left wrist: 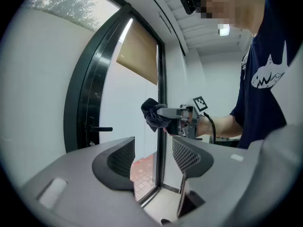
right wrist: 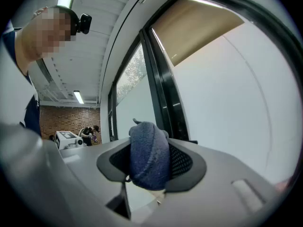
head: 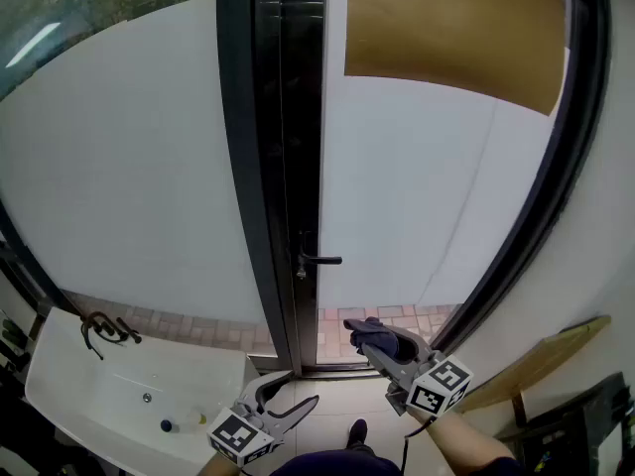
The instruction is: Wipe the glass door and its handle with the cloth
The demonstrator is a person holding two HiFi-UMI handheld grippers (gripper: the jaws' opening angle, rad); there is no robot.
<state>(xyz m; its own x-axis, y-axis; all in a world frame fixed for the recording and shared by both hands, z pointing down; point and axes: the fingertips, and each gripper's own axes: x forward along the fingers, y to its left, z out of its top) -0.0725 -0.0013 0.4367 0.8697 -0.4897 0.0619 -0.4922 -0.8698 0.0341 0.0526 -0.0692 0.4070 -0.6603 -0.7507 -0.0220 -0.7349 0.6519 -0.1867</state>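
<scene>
R gripper (head: 382,350), lower centre-right of head view: jaws part closed, pads pressed on a wadded dark blue cloth (head: 369,333). In R gripper view the cloth fills the gap between the pads and bulges above them.

L gripper (head: 291,390), bottom centre, left of R: jaws spread wide, nothing betw pads. L gripper view shows only floor and door frame through the gap.

Glass door (head: 417,196) takes up centre-right of head view, frosted white, with a brown blind (head: 446,28) at top right. Dark frame (head: 283,167) runs top to bottom at centre. Black lever handle (head: 319,260) on frame, mid-height, pointing right.

Cloth sits below and right of handle, apart from it. Can't tell if cloth touches glass.

White basin (head: 99,395) at lower left. Brick paving (head: 387,315) shows through bottom of door.
</scene>
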